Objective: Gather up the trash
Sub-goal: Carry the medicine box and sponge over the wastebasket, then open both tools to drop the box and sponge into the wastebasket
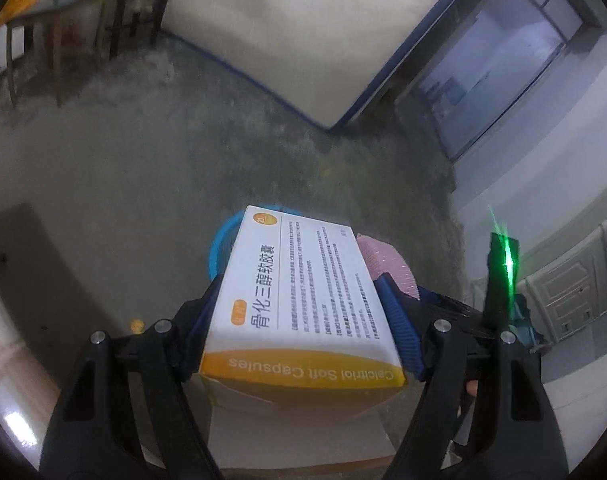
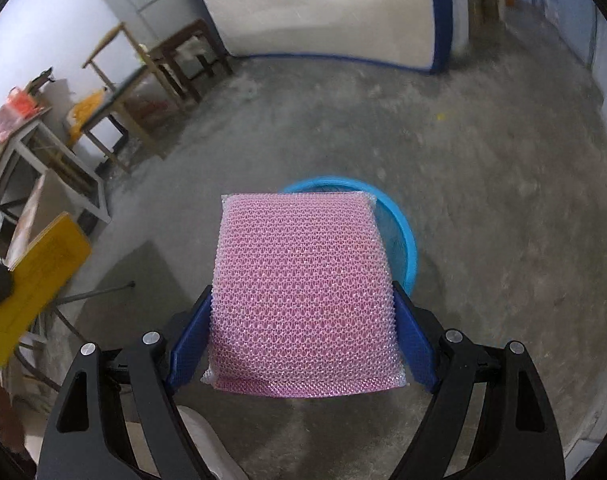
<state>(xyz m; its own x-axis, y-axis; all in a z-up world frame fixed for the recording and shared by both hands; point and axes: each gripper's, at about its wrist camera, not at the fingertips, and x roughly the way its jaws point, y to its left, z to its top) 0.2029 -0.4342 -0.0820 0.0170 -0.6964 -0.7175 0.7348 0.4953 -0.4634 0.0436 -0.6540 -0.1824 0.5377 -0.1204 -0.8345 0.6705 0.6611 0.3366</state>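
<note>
One box [image 1: 299, 300], one sponge [image 2: 303, 292], one bin [image 2: 399, 236]

Bare floor [image 2: 483, 168] lies open around the blue bin [image 2: 403, 240] ahead of me. Stools [image 2: 183, 64] and frames [image 2: 55, 160] crowd my left; the mattress [image 2: 323, 8] blocks the far side.

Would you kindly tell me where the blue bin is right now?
The blue bin stands on the concrete floor, just beyond the pink sponge; in the left wrist view it peeks out behind the medicine box.
</note>
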